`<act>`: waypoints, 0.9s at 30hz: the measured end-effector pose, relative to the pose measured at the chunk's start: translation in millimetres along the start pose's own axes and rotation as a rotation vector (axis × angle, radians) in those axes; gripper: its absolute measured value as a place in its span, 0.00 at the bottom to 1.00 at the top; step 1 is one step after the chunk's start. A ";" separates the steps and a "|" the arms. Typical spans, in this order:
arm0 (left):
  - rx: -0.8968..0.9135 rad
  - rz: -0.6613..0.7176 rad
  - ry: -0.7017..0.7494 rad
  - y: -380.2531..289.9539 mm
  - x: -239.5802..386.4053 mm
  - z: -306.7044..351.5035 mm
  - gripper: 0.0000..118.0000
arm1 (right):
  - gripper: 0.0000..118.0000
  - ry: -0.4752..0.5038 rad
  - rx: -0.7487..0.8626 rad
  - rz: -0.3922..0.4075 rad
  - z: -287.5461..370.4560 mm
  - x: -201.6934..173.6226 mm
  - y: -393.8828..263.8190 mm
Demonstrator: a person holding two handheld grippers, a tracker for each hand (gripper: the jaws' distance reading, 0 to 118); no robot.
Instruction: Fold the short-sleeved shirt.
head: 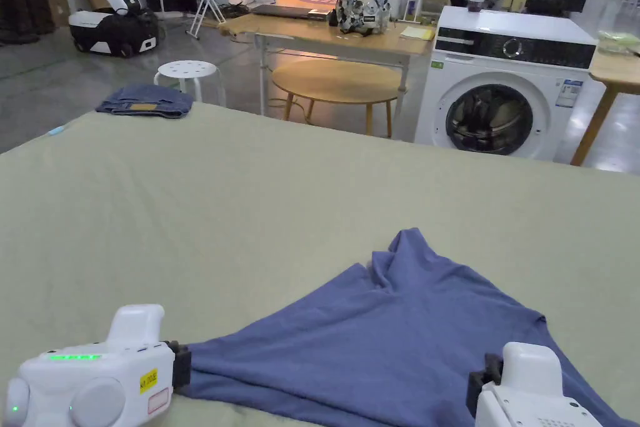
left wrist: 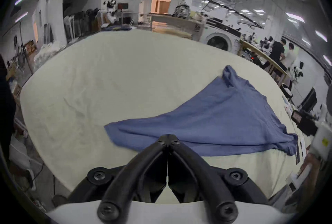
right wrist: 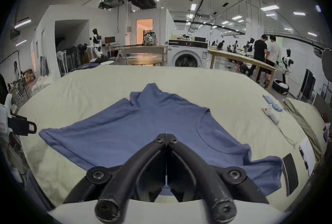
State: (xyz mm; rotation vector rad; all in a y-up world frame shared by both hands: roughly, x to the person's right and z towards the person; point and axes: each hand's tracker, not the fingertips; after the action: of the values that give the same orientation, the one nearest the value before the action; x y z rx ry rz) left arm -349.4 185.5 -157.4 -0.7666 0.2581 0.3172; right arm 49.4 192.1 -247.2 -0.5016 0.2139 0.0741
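A blue short-sleeved shirt (head: 400,334) is spread, creased and roughly triangular, on the near part of a pale green table cover (head: 250,197), well in front of the white washing machine (head: 506,90) that stands beyond the cover's far edge. One bunched corner of the shirt points toward the washing machine; its round neckline is seen in the right gripper view on the side away from the left gripper. The left gripper (left wrist: 167,136) is held at the shirt's near left edge with its black jaws brought together, tips meeting over the hem; whether cloth is pinched between them cannot be told. The right gripper (right wrist: 166,135) is held over the shirt's near right part, jaws likewise closed tip to tip above the fabric, and a grip on the cloth cannot be confirmed. A yellow sticker and a red-bordered label are carried on the left gripper's white body in the head view, but the writing on them is too small to be made out. A folded pair of jeans (head: 147,101) is laid at the cover's far left corner, well to the left of the washing machine. A patterned backpack (head: 362,0) is set on a wooden table (head: 325,34) just left of the washing machine.
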 end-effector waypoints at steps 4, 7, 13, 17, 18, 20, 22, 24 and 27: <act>-0.125 0.022 0.004 24.9 -39.7 -16.1 0.00 | 0.00 0.011 -0.032 0.011 -13.1 -1.0 -6.9; -0.163 0.060 0.005 43.1 -63.9 -25.8 0.00 | 0.00 0.018 -0.050 0.021 -17.7 -3.2 -7.6; -0.239 0.138 0.001 68.7 -97.5 -53.2 0.49 | 0.00 0.028 -0.080 0.034 -24.7 -7.3 -12.7; -0.283 0.171 0.044 63.8 -83.6 -68.4 0.48 | 0.00 0.035 -0.094 0.040 -25.9 -8.9 -13.2; -0.306 0.181 0.056 63.5 -82.8 -74.2 0.48 | 0.00 0.035 -0.097 0.040 -24.9 -9.0 -11.9; -0.352 0.202 0.086 60.1 -85.7 -91.6 0.48 | 0.00 0.035 -0.106 0.043 -26.8 -9.3 -13.1; -0.379 0.200 0.135 54.7 -80.7 -102.5 0.45 | 0.00 0.037 -0.113 0.039 -28.4 -8.9 -14.4; -0.364 0.165 0.192 50.2 -71.0 -104.2 0.39 | 0.00 0.037 -0.119 0.038 -29.2 -9.3 -15.8; -0.348 0.095 0.258 48.6 -48.9 -99.8 0.25 | 0.00 0.037 -0.127 0.037 -34.3 -7.3 -17.4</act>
State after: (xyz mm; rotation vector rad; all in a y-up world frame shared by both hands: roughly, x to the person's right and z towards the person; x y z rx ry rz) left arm -423.8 138.2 -240.8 -1.1439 0.4920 0.3579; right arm 38.0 160.1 -266.8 -0.6257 0.2553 0.1149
